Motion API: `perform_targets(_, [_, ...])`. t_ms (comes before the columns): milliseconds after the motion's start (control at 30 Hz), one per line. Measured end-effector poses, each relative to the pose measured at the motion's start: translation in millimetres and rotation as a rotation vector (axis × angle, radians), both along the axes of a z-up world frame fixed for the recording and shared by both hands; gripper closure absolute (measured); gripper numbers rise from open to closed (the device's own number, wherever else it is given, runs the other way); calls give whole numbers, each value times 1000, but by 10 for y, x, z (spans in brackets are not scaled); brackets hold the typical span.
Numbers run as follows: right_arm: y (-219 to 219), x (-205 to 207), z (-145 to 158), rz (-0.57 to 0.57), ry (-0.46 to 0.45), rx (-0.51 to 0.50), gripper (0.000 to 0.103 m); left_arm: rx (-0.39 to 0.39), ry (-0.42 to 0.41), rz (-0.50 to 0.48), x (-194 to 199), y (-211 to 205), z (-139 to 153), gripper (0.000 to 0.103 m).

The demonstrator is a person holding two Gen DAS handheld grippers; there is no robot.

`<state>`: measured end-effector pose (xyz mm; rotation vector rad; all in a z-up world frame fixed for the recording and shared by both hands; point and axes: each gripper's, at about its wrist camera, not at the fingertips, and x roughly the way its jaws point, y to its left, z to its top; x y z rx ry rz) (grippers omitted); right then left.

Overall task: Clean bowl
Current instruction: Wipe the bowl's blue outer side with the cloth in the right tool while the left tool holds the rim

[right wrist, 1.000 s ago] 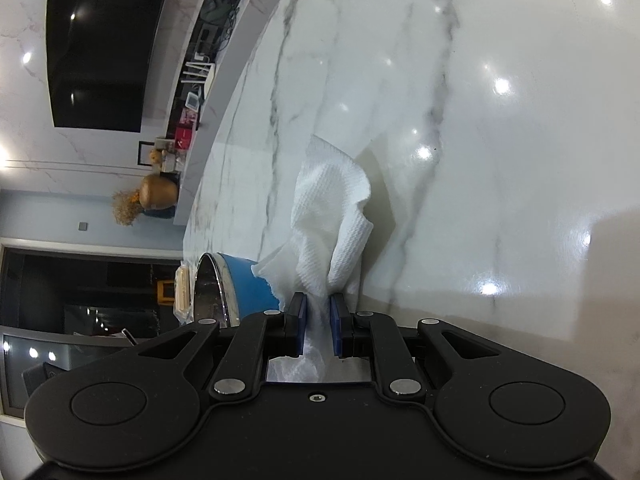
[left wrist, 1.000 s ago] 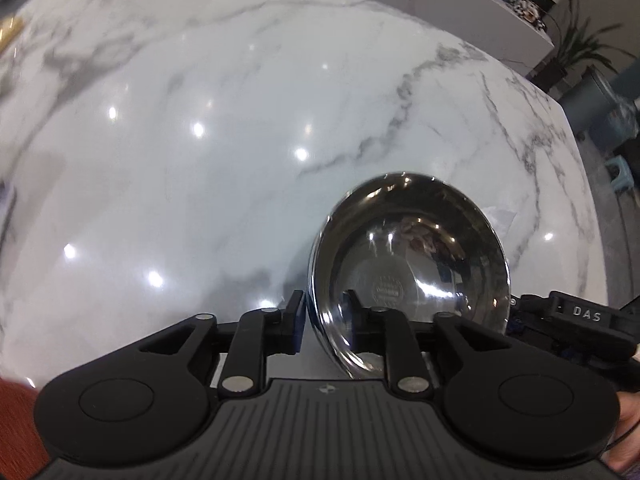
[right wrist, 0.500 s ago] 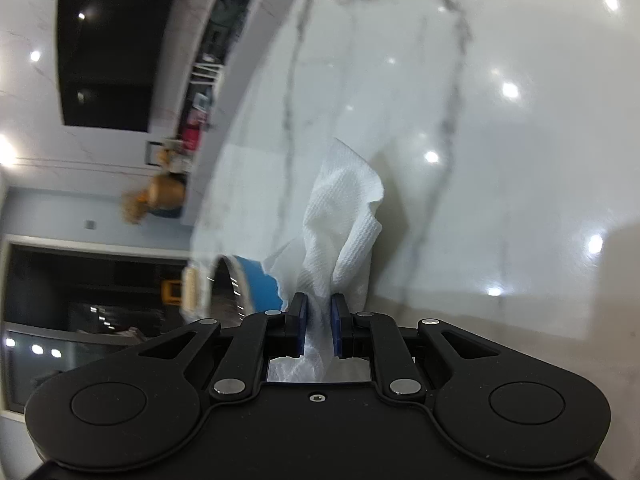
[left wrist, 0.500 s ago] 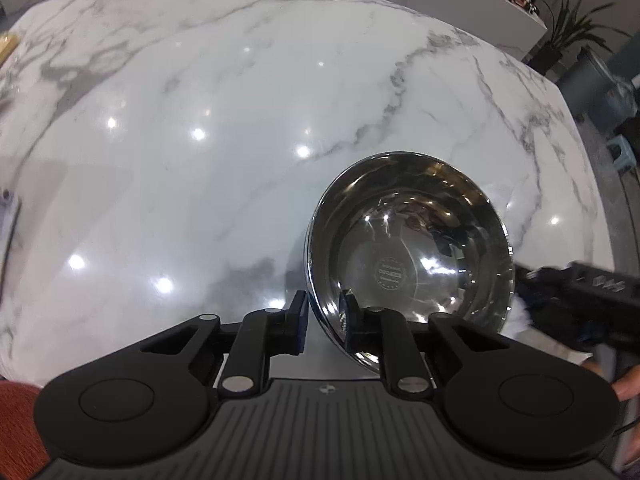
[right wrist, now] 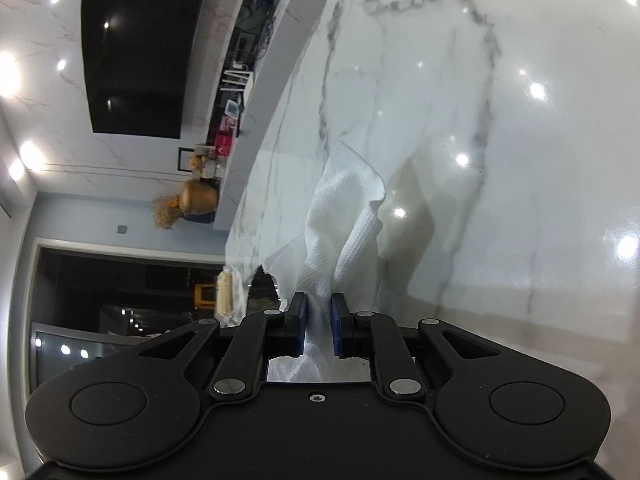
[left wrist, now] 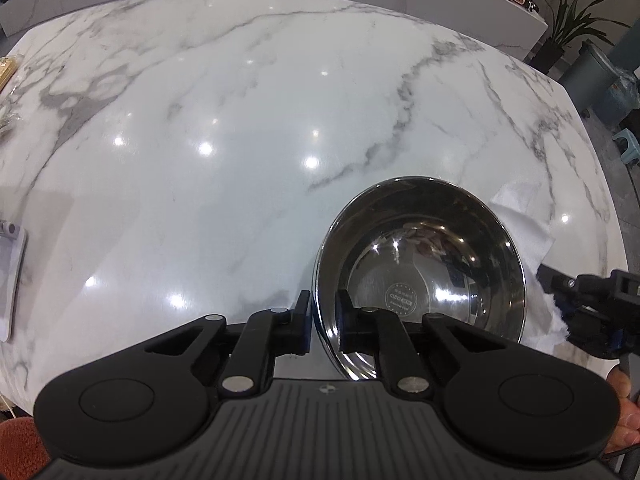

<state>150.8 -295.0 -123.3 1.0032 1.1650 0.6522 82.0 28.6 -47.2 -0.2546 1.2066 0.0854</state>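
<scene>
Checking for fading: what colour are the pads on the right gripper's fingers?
Blue, on black fingers, clamping the white paper towel; clearest in the right wrist view.

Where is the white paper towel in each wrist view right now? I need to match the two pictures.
Left wrist view: the paper towel lies at the right edge, behind and beside the steel bowl, running down to the right gripper.
Right wrist view: the paper towel is centre frame, pinched between the right gripper pads and trailing forward over the table.
Shared landmark: the grey-veined marble table.
</scene>
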Motion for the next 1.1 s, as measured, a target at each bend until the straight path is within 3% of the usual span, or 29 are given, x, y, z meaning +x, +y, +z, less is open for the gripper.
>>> perform_targets(300, [117, -14, -99, 35, 34, -90, 91, -35, -12, 28, 23, 42, -8, 90])
perform_targets(400, [123, -37, -111, 35, 36, -90, 91, -57, 0, 56, 0, 63, -30, 81])
perform_targets(533, [129, -47, -114, 36, 36, -90, 91, -68, 20, 76, -28, 67, -56, 77])
perform_targets(833, [209, -32, -80, 35, 34, -95, 91, -79, 45, 62, -90, 37, -57, 77])
perform_targets(933, [196, -52, -68, 36, 31, -98, 91, -75, 45, 46, -93, 20, -52, 84])
perform_targets(1100, [134, -58, -48, 20, 22, -80, 91, -47, 30, 13, -82, -21, -50, 87])
